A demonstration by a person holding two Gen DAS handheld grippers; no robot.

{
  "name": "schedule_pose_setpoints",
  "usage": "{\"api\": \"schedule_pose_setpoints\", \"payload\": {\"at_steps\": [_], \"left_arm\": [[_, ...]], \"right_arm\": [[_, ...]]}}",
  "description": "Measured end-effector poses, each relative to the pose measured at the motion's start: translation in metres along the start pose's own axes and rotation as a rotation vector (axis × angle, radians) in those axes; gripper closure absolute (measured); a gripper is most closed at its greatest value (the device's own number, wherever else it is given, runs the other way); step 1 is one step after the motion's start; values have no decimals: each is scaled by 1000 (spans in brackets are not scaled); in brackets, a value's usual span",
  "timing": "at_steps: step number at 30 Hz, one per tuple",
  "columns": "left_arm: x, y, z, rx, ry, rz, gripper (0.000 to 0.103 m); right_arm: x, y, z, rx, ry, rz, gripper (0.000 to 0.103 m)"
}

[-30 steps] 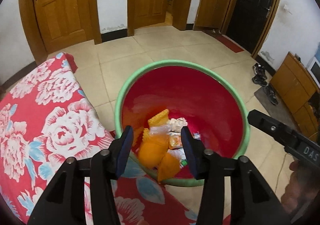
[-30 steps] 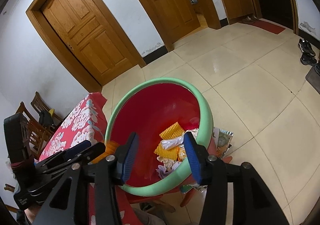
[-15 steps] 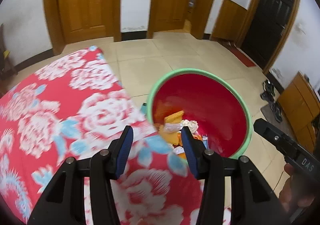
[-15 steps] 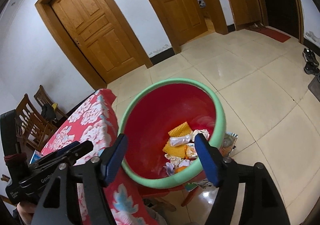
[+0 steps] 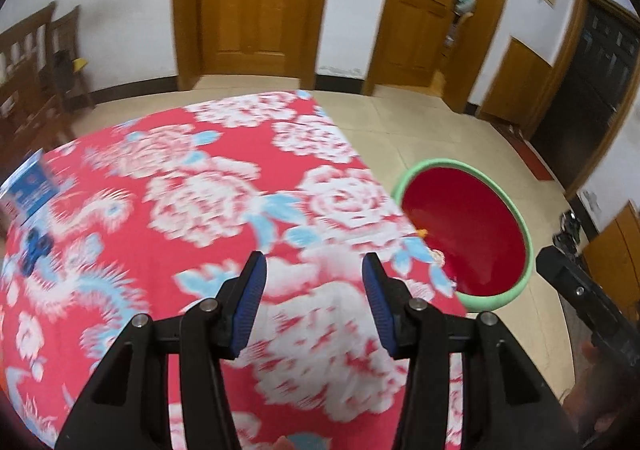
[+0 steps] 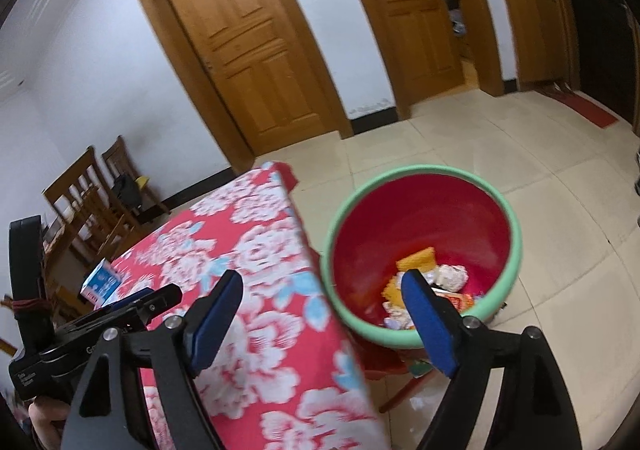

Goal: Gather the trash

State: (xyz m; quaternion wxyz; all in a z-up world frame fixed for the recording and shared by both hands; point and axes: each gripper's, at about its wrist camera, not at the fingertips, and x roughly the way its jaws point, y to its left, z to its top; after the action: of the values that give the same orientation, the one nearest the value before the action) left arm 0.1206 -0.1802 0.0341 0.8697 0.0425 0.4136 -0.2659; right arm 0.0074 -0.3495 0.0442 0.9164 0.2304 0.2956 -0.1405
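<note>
My left gripper (image 5: 314,262) hovers open over the red floral tablecloth (image 5: 208,186), with nothing between its blue pads. My right gripper (image 6: 322,282) hangs over the table's edge beside the basin; its jaws are opening and hold nothing. The green-rimmed red basin (image 6: 420,170) stands low beside the table and holds trash (image 6: 436,278): a yellow wrapper (image 6: 416,260), crumpled paper and packets. In the left wrist view the basin (image 5: 527,246) lies to the right, its contents mostly hidden by the table edge. A blue-and-white box (image 5: 32,182) sits at the table's far left.
A small dark blue object (image 5: 36,246) lies near the box (image 6: 102,282). Wooden chairs (image 6: 88,190) stand by the wall behind the table. Some litter (image 6: 420,366) lies on the tiled floor under the basin. Wooden doors line the far wall.
The left gripper has swung from above the basin to above the tablecloth. The right gripper pulled back and left from the basin, and its jaws have spread wider.
</note>
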Motion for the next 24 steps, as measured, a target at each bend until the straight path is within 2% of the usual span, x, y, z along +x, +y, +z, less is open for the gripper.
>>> {"api": "schedule_pose_setpoints", "payload": {"at_steps": [10,14,19,24], "left_arm": [[-41,52,-25,-105,-52,106,53],[-54,61,-38,-112,-74,153,53],[-64,75,-53,-124,-91,174,53],[-77,89,-71,-149,-122,235,53]], "right_arm": [[-6,60,-26,-137,2,61,19],[-10,79,-38,-193,-11,64,19],[-14,92,-50,-226,-22,68,19],[-16,101,-72,-255,-6,71,19]]}}
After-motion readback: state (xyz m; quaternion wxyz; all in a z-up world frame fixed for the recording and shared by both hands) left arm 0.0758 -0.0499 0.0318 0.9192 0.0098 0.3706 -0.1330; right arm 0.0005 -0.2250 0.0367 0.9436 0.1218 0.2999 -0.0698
